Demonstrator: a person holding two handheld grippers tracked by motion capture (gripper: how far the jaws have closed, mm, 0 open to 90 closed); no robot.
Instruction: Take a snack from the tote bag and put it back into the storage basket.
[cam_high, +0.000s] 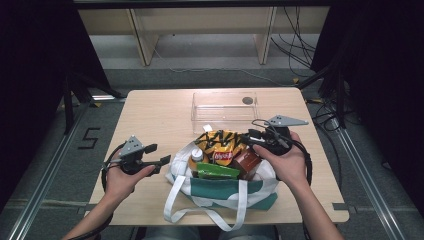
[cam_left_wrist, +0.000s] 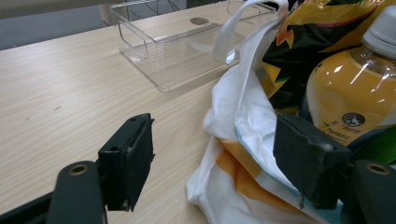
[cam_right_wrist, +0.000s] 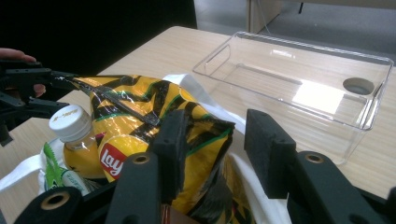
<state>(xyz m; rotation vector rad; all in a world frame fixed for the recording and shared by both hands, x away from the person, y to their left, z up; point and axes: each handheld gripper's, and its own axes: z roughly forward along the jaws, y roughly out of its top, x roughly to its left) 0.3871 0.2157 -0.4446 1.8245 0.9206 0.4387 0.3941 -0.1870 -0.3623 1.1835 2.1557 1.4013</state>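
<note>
A white and green tote bag (cam_high: 220, 192) lies open at the table's near middle. It holds a yellow and black chips bag (cam_high: 222, 145), an orange juice bottle (cam_high: 196, 157) with a white cap, a green packet (cam_high: 216, 171) and a brown box (cam_high: 247, 161). My left gripper (cam_high: 159, 154) is open just left of the bag; in the left gripper view the bag's white rim (cam_left_wrist: 233, 121) sits between the jaws, with the bottle (cam_left_wrist: 350, 88) behind. My right gripper (cam_right_wrist: 219, 130) is open over the bag's right side, a corner of the chips bag (cam_right_wrist: 140, 116) lying between its jaws, which do not press it.
A clear plastic bin (cam_high: 225, 112) stands empty just behind the bag, toward the far edge of the wooden table (cam_high: 155, 115). The bag's white handles (cam_high: 172, 200) trail over the table's near edge. Cables and table legs lie on the floor beyond.
</note>
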